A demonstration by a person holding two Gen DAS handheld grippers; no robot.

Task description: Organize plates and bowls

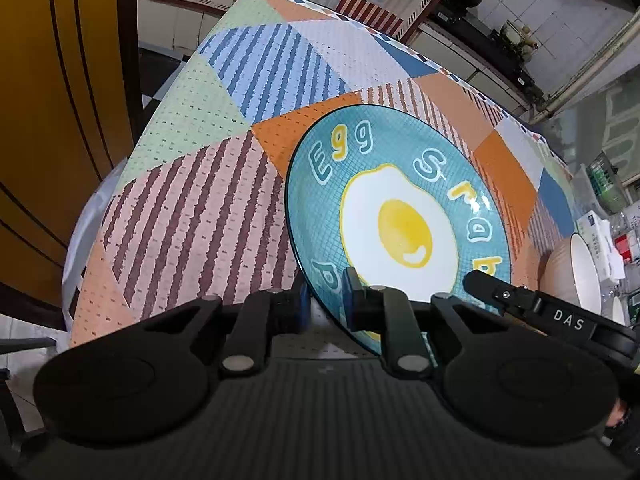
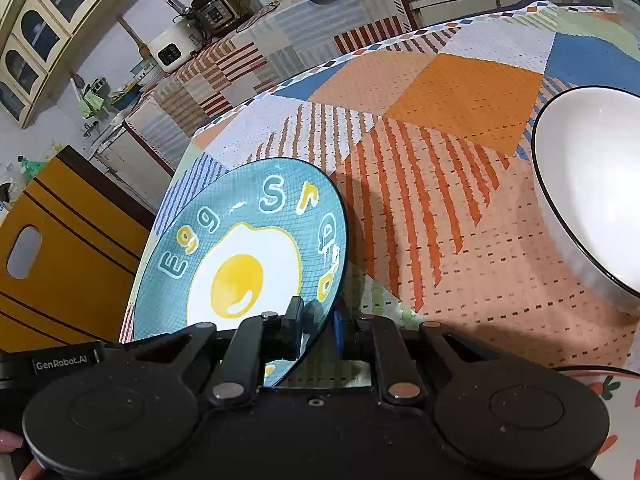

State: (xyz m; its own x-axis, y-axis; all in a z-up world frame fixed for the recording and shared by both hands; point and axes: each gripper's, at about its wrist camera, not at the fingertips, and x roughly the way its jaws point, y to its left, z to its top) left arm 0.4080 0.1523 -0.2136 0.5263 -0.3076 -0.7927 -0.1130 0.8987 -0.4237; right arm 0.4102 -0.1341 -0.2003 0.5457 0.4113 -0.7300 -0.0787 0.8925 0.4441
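A teal plate [image 1: 400, 208] with a fried-egg picture is held tilted above the patterned tablecloth [image 1: 208, 184]. My left gripper [image 1: 326, 304] is shut on its near rim, one finger on each side. My right gripper [image 2: 318, 328] is shut on the plate [image 2: 248, 252] rim too, at another spot; it shows in the left wrist view [image 1: 480, 280] at the plate's right edge. A white bowl [image 2: 592, 184] with a dark rim sits on the table to the right, and it shows at the right in the left wrist view [image 1: 576, 272].
A yellow chair back [image 2: 68, 248] stands by the table's left edge. Kitchen counters with a pressure cooker [image 2: 216, 8] and other appliances lie beyond the table. Boxes and packets [image 1: 608, 224] crowd the table's far right.
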